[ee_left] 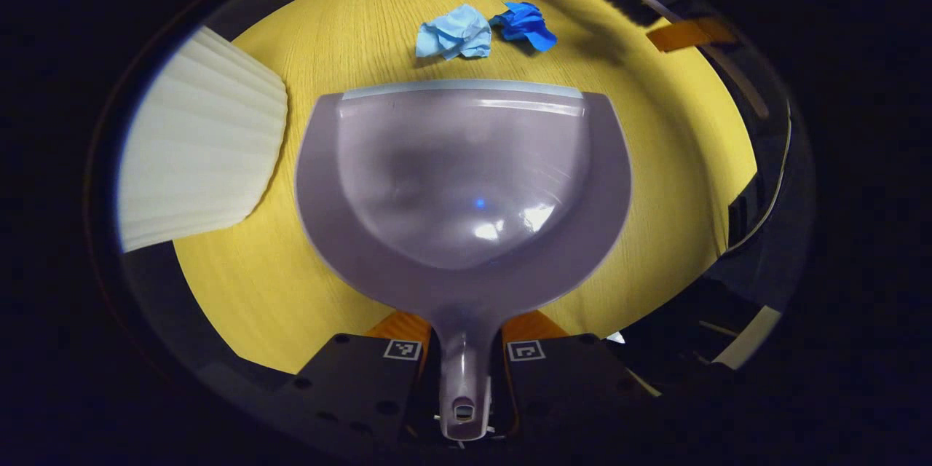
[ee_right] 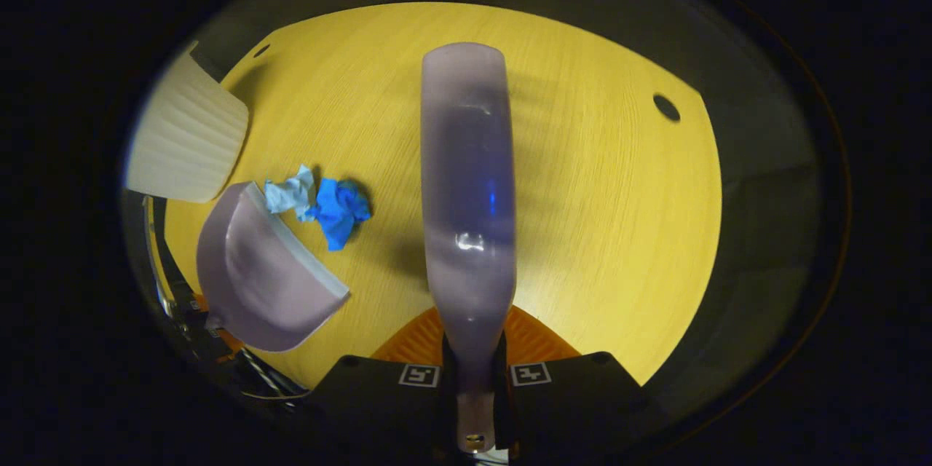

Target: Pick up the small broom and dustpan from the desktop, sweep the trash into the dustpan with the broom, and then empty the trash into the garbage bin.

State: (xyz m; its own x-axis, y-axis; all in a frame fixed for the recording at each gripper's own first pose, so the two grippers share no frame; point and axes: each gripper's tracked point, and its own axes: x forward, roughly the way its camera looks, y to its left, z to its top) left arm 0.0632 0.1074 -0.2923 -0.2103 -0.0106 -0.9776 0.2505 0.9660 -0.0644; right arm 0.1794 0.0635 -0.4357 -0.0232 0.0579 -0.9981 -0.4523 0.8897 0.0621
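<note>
Between the left gripper (ee_left: 464,360) jaws sits the dustpan (ee_left: 463,182) handle, pinched from both sides; pan is pale lilac, w/ its front lip low to the yellow wood-grain surface (ee_left: 677,182). Square black-and-white markers on both jaw blocks, no readable writing. Just past the lip, apart from it: light blue crumpled paper (ee_left: 454,32) and, touching it on the right, a dark blue crumpled scrap (ee_left: 524,23). To the pan's left, a white ribbed garbage bin (ee_left: 200,149) at the surface edge.

Right gripper (ee_right: 473,371) jaws clamp the broom (ee_right: 468,189) by its narrow neck; broom body same lilac, running straight away from the camera above the surface. Same kind of markers here, nothing legible. Off to its left in the right gripper view: both scraps against the dustpan's lip, bin beyond. Round hole (ee_right: 666,107) in the surface far right. Dark surroundings past the edge.
</note>
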